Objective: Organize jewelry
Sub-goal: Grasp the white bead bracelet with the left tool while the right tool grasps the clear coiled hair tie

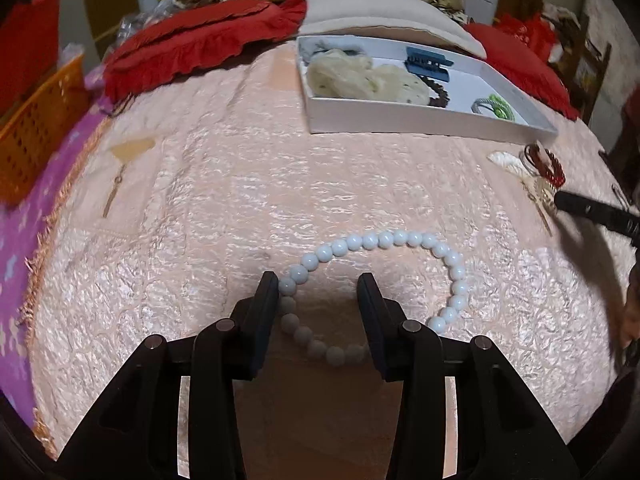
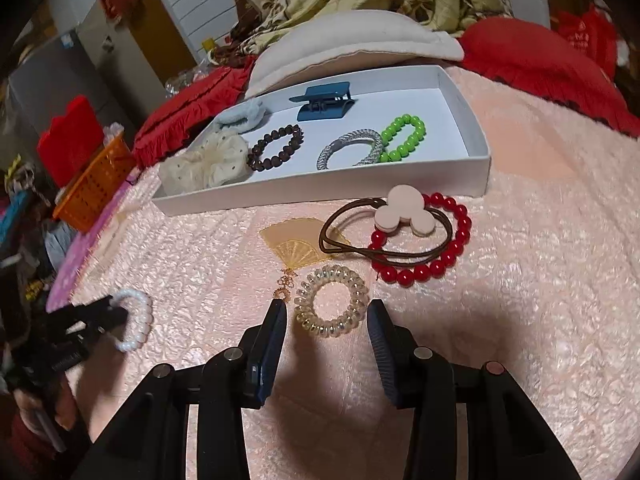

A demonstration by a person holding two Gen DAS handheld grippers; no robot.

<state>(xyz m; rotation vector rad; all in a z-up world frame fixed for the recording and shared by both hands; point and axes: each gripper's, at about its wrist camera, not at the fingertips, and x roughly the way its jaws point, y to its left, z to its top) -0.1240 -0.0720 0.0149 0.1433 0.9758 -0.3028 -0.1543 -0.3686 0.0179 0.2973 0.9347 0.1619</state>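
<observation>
just ahead, spiral hair tie [image 2: 331,301] between right tool [image 2: 327,312] tips

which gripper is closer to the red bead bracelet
Right. The right gripper sits just short of the red bead bracelet, over the clear coil hair tie. The left gripper is far across the bed at the white bead bracelet.

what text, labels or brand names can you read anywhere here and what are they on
No text can be read with confidence.
Left gripper: faint pale lettering on its black body, too blurred to read.
Red bag at the back: pale markings, too small and blurred to read.
White box, orange basket, white bead bracelet and clear coil hair tie: no writing seen.
</observation>
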